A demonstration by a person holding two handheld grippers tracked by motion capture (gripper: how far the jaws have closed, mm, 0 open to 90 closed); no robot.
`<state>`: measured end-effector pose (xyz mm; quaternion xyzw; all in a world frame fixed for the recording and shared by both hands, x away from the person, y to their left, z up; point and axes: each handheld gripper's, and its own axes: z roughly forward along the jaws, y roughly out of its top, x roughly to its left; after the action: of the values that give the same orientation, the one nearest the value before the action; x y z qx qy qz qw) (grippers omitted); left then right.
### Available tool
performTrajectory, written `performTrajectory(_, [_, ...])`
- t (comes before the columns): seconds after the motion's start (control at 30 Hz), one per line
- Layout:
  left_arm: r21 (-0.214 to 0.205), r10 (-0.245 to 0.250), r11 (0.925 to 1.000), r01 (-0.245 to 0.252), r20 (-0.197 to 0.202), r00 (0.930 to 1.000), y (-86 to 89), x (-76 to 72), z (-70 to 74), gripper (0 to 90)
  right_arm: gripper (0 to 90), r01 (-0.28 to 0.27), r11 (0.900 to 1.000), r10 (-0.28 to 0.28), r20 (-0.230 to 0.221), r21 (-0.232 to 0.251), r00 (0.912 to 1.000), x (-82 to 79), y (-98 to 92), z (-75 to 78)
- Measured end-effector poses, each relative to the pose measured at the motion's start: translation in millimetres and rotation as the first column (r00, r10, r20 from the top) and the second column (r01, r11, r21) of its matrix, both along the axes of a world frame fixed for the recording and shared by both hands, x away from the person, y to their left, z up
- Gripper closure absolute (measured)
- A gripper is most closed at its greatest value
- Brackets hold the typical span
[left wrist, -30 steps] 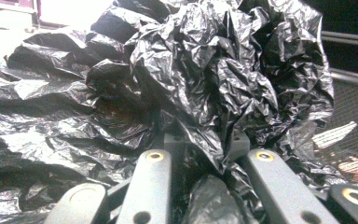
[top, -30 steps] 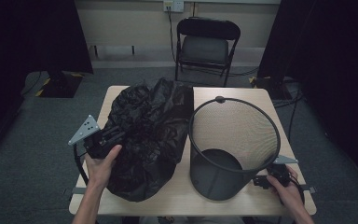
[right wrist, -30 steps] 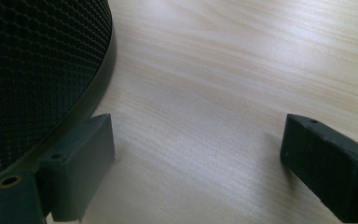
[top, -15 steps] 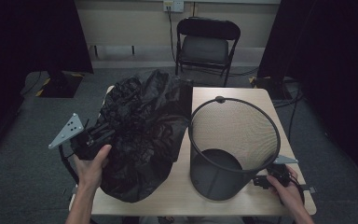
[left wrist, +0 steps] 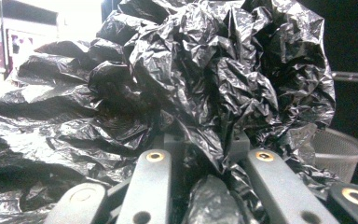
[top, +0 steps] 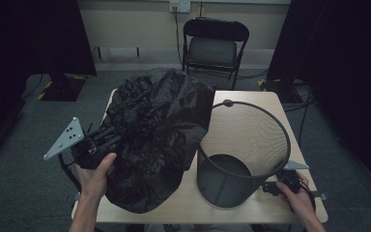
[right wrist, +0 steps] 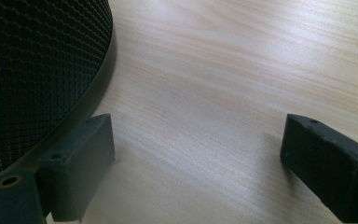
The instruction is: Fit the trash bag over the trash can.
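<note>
A big crumpled black plastic bag (top: 159, 125) bulges over the left half of the wooden table (top: 265, 104). My left gripper (top: 110, 141) bites into its left side, held by a hand at the table's left edge. In the left gripper view that gripper (left wrist: 203, 144) is shut on a fold of the bag (left wrist: 205, 70). A black mesh wastebasket (top: 222, 186) stands upright to the right, the bag leaning against its rim. My right gripper (top: 266, 187) rests low beside the basket's base. It (right wrist: 200, 135) is open over bare table (right wrist: 223, 70), one jaw next to the basket wall (right wrist: 37, 60).
A black folding chair (top: 215, 46) stands behind the table's far edge. Cables (top: 299, 104) lie on the grey floor to the right, and dark curtains hang on both sides. The basket's rim (left wrist: 340, 149) shows past the bag in the left gripper view.
My left gripper has moved left and upward with the bag in its jaws, drawing the bag's left side out past the table edge. The right gripper has stayed put.
</note>
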<state>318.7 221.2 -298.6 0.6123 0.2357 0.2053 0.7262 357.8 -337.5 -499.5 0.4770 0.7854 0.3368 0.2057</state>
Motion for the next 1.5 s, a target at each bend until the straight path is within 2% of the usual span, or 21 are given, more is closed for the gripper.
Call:
performTrajectory(0.23, [-0.015, -0.036, 0.9992, 0.037, 0.034, 0.9988, -9.9, -6.4, 11.0, 77.9, 9.0, 0.0, 1.0, 0.0, 0.0, 0.0, 1.0, 0.0, 0.0, 0.0])
performTrajectory(0.4, [-0.023, -0.049, 0.9985, 0.05, 0.026, 0.9984, -19.5, -5.1, 10.8, 77.9, 9.0, 0.003, 1.0, -0.003, -0.002, 0.0, 1.0, -0.1, 0.1, 0.1])
performTrajectory(0.67, [-0.041, -0.106, 0.9934, 0.108, 0.032, 0.9938, -42.3, -1.8, 16.0, 77.9, 9.1, 0.001, 1.0, -0.001, 0.0, -0.001, 1.0, 0.1, 0.0, 0.1])
performTrajectory(0.73, [-0.054, -0.131, 0.9897, 0.133, 0.035, 0.9908, -48.8, -1.4, 17.8, 77.9, 9.0, 0.0, 1.0, 0.0, 0.0, -0.001, 1.0, 0.0, 0.0, 0.1])
performTrajectory(0.9, [-0.058, -0.168, 0.9836, 0.171, 0.05, 0.9845, -65.8, -0.4, 24.9, 77.9, 9.1, -0.002, 1.0, 0.002, 0.0, -0.001, 1.0, -0.1, 0.0, 0.1])
performTrajectory(1.1, [-0.064, -0.219, 0.9728, 0.223, 0.064, 0.9737, -85.9, -0.6, 34.6, 77.8, 9.1, -0.004, 1.0, 0.004, 0.0, -0.001, 1.0, -0.1, 0.0, 0.1])
performTrajectory(1.2, [-0.084, -0.245, 0.9645, 0.25, 0.07, 0.9671, -93.8, 0.5, 37.9, 77.8, 9.0, -0.005, 1.0, 0.005, -0.001, -0.002, 1.0, -0.2, 0.0, 0.1])
performTrajectory(1.27, [-0.117, -0.261, 0.9562, 0.268, 0.072, 0.9626, -99.6, 2.7, 41.0, 77.8, 9.0, -0.006, 1.0, 0.006, -0.001, -0.002, 1.0, -0.1, 0.0, 0.1])
performTrajectory(1.5, [-0.109, -0.307, 0.9433, 0.314, 0.072, 0.9489, -126.7, 5.4, 49.0, 77.7, 9.0, -0.007, 1.0, 0.007, -0.002, -0.002, 1.0, -0.2, 0.0, 0.2])
